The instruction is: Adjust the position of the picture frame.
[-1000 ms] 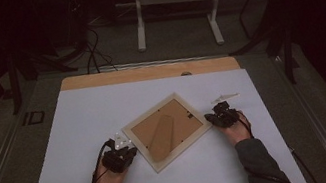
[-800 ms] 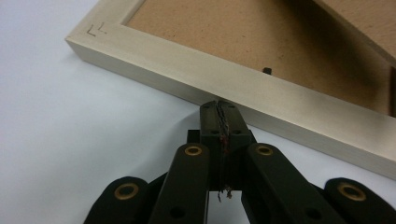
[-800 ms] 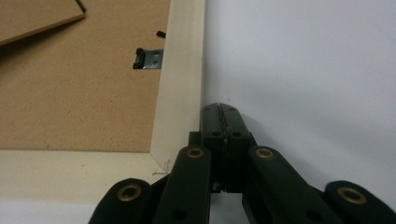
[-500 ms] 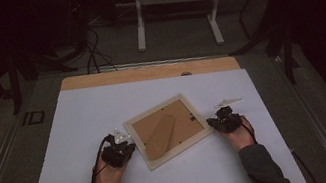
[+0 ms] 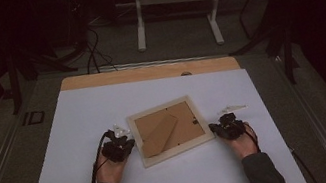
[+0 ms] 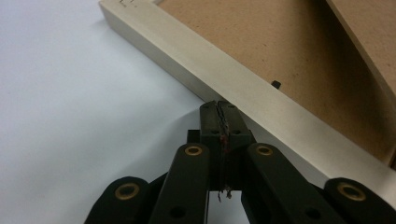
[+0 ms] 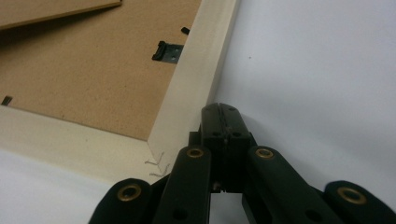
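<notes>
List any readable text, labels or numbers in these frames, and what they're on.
None readable.
Picture frame: dark marks at its top corner in the left gripper view, cut off and too blurred to read.
Frame's brown backing board, left gripper, right gripper, white table: no text.

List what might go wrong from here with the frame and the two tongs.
Both tongs, left and right, are shut with tips against the picture frame's outer edges, gripping nothing. Uneven pushing may spin or skid it on the white sheet. A tip could ride over the rim and scrape the backing board.
</notes>
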Demonstrator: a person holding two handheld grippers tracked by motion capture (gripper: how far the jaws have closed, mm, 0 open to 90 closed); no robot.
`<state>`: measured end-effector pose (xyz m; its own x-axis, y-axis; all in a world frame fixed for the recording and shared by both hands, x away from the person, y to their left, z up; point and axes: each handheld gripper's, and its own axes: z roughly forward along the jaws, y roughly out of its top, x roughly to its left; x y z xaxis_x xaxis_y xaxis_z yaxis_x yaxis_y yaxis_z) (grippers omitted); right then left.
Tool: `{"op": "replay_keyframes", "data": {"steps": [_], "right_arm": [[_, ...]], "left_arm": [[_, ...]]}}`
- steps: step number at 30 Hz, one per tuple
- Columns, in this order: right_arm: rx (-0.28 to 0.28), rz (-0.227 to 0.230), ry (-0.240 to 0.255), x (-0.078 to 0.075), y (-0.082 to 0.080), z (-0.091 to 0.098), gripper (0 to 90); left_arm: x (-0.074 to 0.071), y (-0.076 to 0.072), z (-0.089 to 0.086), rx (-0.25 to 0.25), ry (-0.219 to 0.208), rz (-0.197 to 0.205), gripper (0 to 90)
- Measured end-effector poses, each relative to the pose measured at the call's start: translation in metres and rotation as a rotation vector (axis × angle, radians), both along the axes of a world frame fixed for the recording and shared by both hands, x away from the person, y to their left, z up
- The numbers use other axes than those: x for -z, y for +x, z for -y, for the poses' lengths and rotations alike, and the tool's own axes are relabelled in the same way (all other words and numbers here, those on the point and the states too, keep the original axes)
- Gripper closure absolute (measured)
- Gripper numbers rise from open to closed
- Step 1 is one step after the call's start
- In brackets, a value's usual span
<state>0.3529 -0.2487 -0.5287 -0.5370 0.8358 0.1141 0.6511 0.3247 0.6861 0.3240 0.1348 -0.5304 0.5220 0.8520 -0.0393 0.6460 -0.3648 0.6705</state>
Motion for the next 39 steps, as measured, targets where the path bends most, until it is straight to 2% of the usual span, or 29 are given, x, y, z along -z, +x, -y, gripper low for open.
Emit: {"op": "replay_keyframes", "data": {"steps": [9, 12, 16, 23, 25, 28, 29, 39], "right_arm": [[0.004, -0.001, 0.011, 0.001, -0.009, -0.002, 90.0], [0.000, -0.001, 0.008, 0.001, -0.011, -0.002, 90.0], [-0.002, 0.001, 0.002, 0.000, -0.014, -0.005, 90.0], [-0.016, 0.003, -0.002, 0.000, -0.017, -0.008, 90.0], [-0.015, 0.001, 0.000, 0.000, -0.018, -0.009, 90.0], [-0.014, 0.001, 0.002, 0.000, -0.018, -0.009, 90.0], [-0.014, 0.001, 0.002, 0.000, -0.018, -0.010, 90.0], [-0.003, 0.005, 0.008, 0.000, -0.015, -0.013, 90.0]], "left_arm": [[0.000, 0.010, -0.001, -0.013, 0.010, 0.004, 90.0], [0.001, 0.014, -0.002, -0.018, -0.002, 0.007, 90.0], [0.003, 0.018, -0.007, -0.023, -0.043, 0.007, 90.0], [0.003, 0.027, -0.009, -0.035, -0.043, 0.006, 90.0], [0.004, 0.030, -0.011, -0.048, -0.075, 0.001, 90.0], [0.005, 0.031, -0.012, -0.052, -0.088, 0.000, 90.0], [0.006, 0.033, -0.014, -0.056, -0.112, 0.000, 90.0], [0.006, 0.034, -0.014, -0.068, -0.111, 0.004, 90.0]]}}
